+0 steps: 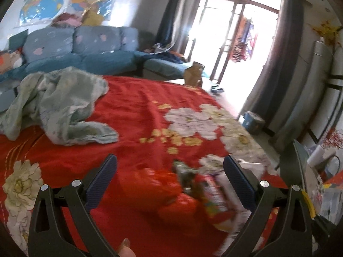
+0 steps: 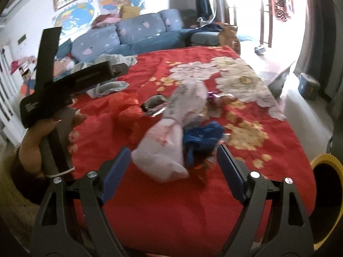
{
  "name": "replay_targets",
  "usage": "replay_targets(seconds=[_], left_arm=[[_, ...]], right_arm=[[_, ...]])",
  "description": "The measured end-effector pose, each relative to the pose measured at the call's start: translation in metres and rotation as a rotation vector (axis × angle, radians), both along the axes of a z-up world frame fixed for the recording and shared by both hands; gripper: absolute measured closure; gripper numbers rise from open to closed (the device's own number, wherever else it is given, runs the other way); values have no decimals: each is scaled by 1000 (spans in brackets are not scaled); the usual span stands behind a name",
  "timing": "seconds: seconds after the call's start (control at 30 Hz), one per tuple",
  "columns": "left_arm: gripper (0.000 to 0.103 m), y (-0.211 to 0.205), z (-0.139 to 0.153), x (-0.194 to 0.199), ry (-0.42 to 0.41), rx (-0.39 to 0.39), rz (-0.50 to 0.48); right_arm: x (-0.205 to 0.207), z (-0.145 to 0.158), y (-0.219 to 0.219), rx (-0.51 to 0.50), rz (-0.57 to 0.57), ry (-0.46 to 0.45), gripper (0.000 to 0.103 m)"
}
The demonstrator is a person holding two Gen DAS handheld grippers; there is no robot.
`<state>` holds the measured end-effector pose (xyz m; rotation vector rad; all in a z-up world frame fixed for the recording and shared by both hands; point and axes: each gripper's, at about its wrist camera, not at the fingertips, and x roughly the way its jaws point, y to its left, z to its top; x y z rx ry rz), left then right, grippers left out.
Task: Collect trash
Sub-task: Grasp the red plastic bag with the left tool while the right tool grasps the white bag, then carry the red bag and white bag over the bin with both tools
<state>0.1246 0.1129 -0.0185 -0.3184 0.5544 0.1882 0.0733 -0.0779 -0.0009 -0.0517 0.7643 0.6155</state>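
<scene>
Where the trash lies heaped on the red bedspread, I see a white plastic bag beside a blue wrapper and red bag. My right gripper and left gripper both hang spread wide, holding nothing.

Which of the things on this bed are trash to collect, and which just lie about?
Trash to collect:
white plastic bag
red plastic bag
blue wrapper
yellow-rimmed bin

Lying about:
green blanket
red bedspread
sofa
</scene>
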Motion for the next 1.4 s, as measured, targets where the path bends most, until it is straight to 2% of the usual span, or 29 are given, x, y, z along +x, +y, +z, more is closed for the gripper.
replay_targets(seconds=[0.17, 0.37, 0.4, 0.47, 0.53, 0.7, 0.73, 0.8, 0.9, 1.13, 1.4], left_arm=[[7, 27, -21, 3, 58, -80, 49], [10, 36, -46, 11, 115, -145, 25], [19, 36, -50, 12, 121, -161, 15], [29, 33, -56, 15, 138, -180, 0], [37, 29, -59, 15, 142, -191, -16], [67, 17, -60, 17, 140, -169, -59], [69, 16, -59, 17, 137, -169, -63], [76, 16, -53, 15, 121, -171, -70], [79, 16, -37, 10, 81, -168, -78], [81, 15, 12, -9, -36, -131, -86], [81, 0, 46, -28, -102, -109, -130]], right_arm=[[6, -5, 23, 1, 18, 33, 33], [15, -21, 35, -28, -2, 78, 42], [15, -22, 35, -33, -7, 77, 49], [16, -25, 34, -38, -16, 82, 57], [18, -27, 31, -32, -18, 87, 60], [18, -30, 29, -25, -3, 89, 73], [18, -29, 27, -18, -1, 91, 73], [17, -28, 25, -1, 0, 93, 77], [16, -22, 20, 31, 6, 92, 79], [10, 3, 7, 92, 11, 47, 79], [10, 26, -10, 141, 3, 21, 79]])
